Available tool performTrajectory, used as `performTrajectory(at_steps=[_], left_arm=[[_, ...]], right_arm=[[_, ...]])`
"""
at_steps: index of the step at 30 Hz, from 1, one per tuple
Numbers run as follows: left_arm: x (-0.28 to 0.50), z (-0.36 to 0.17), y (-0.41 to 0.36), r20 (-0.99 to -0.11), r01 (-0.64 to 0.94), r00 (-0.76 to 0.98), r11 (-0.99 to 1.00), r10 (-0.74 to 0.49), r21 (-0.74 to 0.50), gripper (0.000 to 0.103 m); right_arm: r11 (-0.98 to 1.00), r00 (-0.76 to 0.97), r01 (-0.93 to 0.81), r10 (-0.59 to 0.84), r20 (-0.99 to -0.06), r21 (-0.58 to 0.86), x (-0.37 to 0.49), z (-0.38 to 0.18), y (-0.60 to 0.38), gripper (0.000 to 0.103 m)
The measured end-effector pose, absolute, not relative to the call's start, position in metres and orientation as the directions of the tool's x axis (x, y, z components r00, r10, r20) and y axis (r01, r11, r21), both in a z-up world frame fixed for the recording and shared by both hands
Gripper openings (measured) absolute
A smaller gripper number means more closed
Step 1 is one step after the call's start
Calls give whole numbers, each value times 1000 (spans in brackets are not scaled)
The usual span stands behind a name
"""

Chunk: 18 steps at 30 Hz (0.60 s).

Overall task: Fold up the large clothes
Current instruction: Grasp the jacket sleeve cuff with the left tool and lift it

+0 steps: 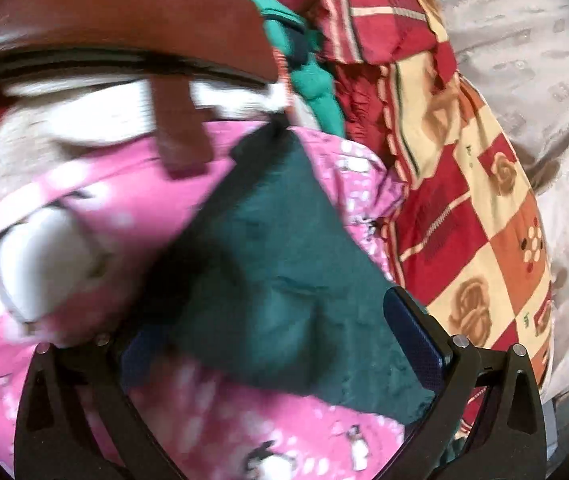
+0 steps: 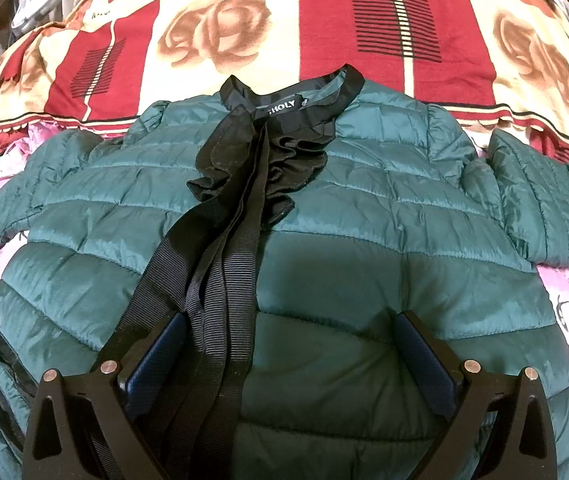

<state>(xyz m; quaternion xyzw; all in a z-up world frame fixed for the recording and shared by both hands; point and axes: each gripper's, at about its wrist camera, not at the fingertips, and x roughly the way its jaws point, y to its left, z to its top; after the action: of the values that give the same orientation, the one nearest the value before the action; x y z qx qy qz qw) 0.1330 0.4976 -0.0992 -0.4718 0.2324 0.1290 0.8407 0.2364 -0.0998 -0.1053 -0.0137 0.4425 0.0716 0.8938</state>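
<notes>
Bed with pink sheet [image 1: 84, 208]: green jacket [image 2: 324, 216] spread flat, left gripper [image 1: 280, 332] open around sleeve end, right gripper [image 2: 288, 344] open over front; next pinch sleeve, fold inward.

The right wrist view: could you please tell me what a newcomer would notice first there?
A green jacket lies spread flat, filling the middle, with a black ruffle and ribbons running down from its collar. Behind it lies a red rose-patterned blanket. The open right gripper hovers over the jacket's lower part.

left wrist: looking down close at a green jacket [image 1: 284, 280] sleeve
right wrist: facing its front
shared: jacket, patterned blanket [image 2: 364, 60]
</notes>
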Motion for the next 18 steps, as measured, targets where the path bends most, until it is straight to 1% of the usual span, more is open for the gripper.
performTrajectory(at_steps=[2, 4, 6, 7, 8, 9, 10, 15, 16, 17, 18], left_arm=[[137, -99, 500, -497, -424, 867, 480, -29, -768, 70], [137, -104, 505, -489, -437, 872, 412, -23, -800, 59], [134, -115, 514, -451, -418, 892, 315, -36, -852, 48], [132, -120, 518, -439, -412, 898, 274, -41, -869, 37], [132, -125, 520, -438, -413, 898, 249, -52, -876, 30], [131, -128, 522, -435, -410, 899, 236, -62, -881, 25], [130, -128, 523, -436, -410, 898, 238, -65, -881, 16], [127, -109, 514, -426, -387, 902, 305, -70, -870, 13], [127, -100, 509, -419, -375, 905, 328, -71, -867, 12], [128, -92, 506, -417, -369, 906, 351, -71, -861, 12], [129, -85, 502, -416, -362, 906, 378, -72, -852, 12]], right_arm=[[989, 598, -140, 115, -793, 38, 237, -105, -100, 103], [990, 598, -139, 115, -793, 38, 237, -105, -99, 103], [990, 598, -139, 115, -793, 38, 236, -105, -100, 102], [990, 598, -139, 114, -793, 38, 236, -105, -100, 102], [990, 598, -139, 115, -793, 38, 236, -105, -100, 102], [990, 598, -139, 115, -793, 39, 236, -105, -100, 102], [990, 597, -139, 115, -794, 39, 236, -105, -100, 102], [989, 588, -144, 114, -801, 35, 236, -103, -100, 102], [989, 588, -142, 114, -801, 36, 236, -100, -100, 98], [990, 595, -136, 114, -796, 40, 234, -96, -102, 91], [990, 601, -134, 117, -791, 44, 232, -92, -103, 90]])
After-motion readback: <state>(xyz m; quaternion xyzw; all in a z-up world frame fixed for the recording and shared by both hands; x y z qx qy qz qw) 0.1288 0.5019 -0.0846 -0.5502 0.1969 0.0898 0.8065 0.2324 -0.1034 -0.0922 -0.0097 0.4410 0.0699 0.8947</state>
